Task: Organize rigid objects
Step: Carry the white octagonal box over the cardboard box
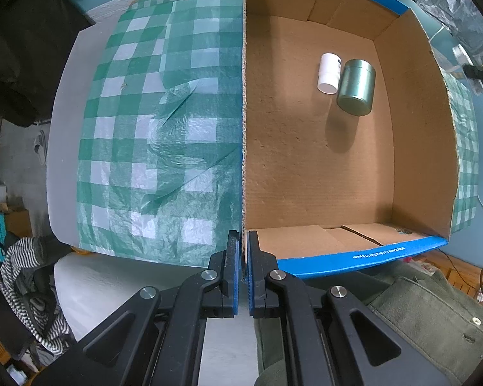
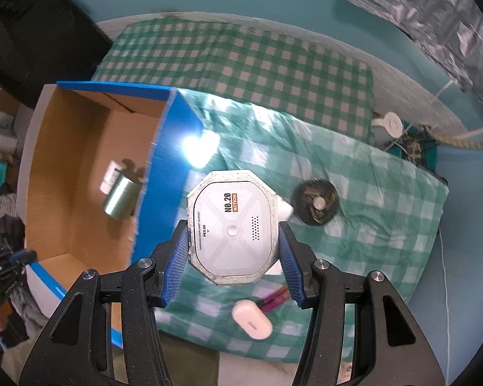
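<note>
Seen from the left wrist, the cardboard box (image 1: 309,160) is steadied by the left gripper (image 1: 242,241), pinched nearly closed on its wall; a white bottle (image 1: 329,72) and green tin (image 1: 355,87) lie inside. In the right wrist view, an octagonal case (image 2: 232,226) is clamped by the right gripper (image 2: 233,251) just beside the box, apparently bound for it.

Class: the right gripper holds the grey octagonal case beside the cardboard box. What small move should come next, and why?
Probably carry the octagonal case left over the blue wall of the cardboard box. The right gripper already grips it, above the checked cloth, and the box holds the green tin and white bottle, with bare floor beside them.
</note>
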A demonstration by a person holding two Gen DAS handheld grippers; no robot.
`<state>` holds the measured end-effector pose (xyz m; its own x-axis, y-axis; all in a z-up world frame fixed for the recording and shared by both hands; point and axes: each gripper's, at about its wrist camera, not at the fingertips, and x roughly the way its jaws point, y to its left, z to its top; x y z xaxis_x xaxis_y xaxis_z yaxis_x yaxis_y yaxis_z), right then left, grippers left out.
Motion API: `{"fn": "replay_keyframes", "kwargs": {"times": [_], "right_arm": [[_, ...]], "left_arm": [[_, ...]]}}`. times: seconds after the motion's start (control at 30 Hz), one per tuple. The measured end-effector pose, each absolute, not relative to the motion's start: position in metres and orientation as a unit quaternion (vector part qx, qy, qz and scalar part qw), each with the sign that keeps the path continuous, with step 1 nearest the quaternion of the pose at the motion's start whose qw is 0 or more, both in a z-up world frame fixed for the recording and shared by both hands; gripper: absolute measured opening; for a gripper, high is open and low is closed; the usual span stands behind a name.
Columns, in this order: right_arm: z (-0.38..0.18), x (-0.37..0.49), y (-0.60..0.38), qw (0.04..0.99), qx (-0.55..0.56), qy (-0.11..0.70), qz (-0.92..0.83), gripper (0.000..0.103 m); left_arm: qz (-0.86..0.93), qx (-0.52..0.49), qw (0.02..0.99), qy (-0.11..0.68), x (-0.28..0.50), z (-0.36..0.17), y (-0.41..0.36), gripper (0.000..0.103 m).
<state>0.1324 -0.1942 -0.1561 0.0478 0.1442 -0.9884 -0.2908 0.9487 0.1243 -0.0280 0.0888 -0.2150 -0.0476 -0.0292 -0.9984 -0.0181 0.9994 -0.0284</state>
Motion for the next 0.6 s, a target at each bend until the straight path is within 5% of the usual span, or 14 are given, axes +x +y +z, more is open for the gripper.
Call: {"fn": "replay_keyframes", "kwargs": {"times": [0.6], "right_arm": [[-0.156, 0.150, -0.104, 0.714, -0.097, 0.660, 0.213, 0.053]], "left_arm": [[-0.002, -0.015, 0.691, 0.723, -0.029, -0.215, 0.089, 0.004]]}}
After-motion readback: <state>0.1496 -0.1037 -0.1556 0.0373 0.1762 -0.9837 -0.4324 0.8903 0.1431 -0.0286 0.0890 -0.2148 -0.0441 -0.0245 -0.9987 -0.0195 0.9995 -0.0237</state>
